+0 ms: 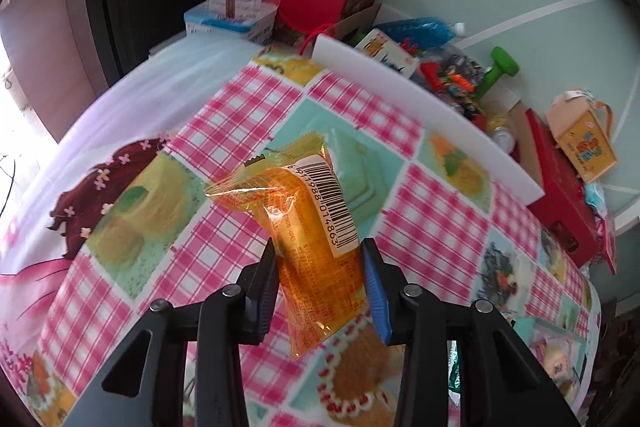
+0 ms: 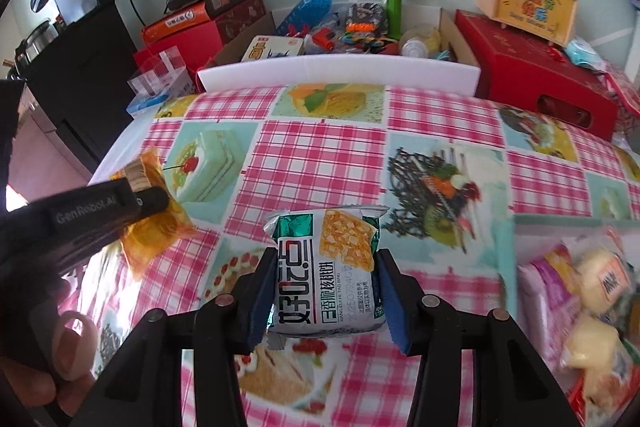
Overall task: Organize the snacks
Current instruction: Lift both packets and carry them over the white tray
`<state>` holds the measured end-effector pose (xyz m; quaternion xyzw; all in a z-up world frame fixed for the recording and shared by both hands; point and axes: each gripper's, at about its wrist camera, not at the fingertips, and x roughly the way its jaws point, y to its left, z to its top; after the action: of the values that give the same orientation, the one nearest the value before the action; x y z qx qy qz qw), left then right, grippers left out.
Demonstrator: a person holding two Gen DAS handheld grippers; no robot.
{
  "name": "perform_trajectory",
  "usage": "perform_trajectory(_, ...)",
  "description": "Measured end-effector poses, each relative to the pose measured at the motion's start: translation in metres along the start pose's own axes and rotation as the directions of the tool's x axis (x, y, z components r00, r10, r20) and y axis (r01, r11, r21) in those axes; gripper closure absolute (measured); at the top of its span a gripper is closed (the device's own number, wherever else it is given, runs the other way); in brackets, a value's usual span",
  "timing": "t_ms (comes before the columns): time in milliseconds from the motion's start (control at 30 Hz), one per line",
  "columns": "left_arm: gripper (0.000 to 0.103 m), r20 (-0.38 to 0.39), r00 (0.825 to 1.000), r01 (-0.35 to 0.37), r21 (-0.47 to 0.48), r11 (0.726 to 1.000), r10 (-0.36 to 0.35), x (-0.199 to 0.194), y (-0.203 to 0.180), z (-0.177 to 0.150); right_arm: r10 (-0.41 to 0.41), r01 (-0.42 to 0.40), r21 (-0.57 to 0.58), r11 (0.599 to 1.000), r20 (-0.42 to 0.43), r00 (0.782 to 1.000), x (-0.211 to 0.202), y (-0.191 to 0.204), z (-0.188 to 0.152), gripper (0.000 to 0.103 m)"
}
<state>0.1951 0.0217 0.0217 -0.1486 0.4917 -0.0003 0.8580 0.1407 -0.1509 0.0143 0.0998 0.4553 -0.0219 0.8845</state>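
An orange see-through snack packet (image 1: 304,211) with a barcode label hangs above the checked tablecloth (image 1: 240,131), and my left gripper (image 1: 318,247) is shut on its lower half. In the right wrist view the same left gripper (image 2: 148,199) comes in from the left, with the orange packet (image 2: 156,239) sticking out on both sides of its fingers. My right gripper (image 2: 326,259) is shut on a white and green snack packet (image 2: 320,291) printed with a picture of nut biscuits. Its blue pads press the packet's two sides, and the packet is held clear of the cloth.
A white foam strip (image 2: 340,69) fronts a cardboard box of toys and a green dumbbell (image 2: 394,1) at the table's back. Red boxes (image 2: 540,75) stand at the back right and back left. Several loose snack packets (image 2: 592,291) lie at the right. A person's hand (image 2: 40,367) holds the left gripper.
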Motion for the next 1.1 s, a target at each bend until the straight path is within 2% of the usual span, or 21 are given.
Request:
perform_trajectory(333, 0.062, 0.050, 0.998, 0.028, 0.069, 0.997, -0.031, -0.052, -0.019, -0.026, -0.011, 0.009, 0.054, 0.998, 0.027, 1.000, -0.047, -0.021, -0.022, 0.052)
perform_trajectory(533, 0.062, 0.076, 0.995, 0.057, 0.141, 0.988, -0.068, -0.077, -0.041, -0.051, -0.052, 0.048, 0.074, 0.996, 0.056, 0.997, -0.075, -0.035, -0.042, 0.052)
perform_trajectory(833, 0.062, 0.081, 0.989, 0.100, 0.229, 0.968, -0.122, -0.100, -0.067, -0.087, -0.077, 0.064, 0.149, 0.987, 0.081, 0.994, -0.108, -0.061, -0.068, 0.052)
perform_trajectory(1100, 0.062, 0.076, 0.989, 0.101, 0.266, 0.959, -0.126, -0.100, -0.081, -0.094, -0.100, 0.084, 0.199, 0.976, 0.070, 0.993, -0.111, -0.086, -0.075, 0.052)
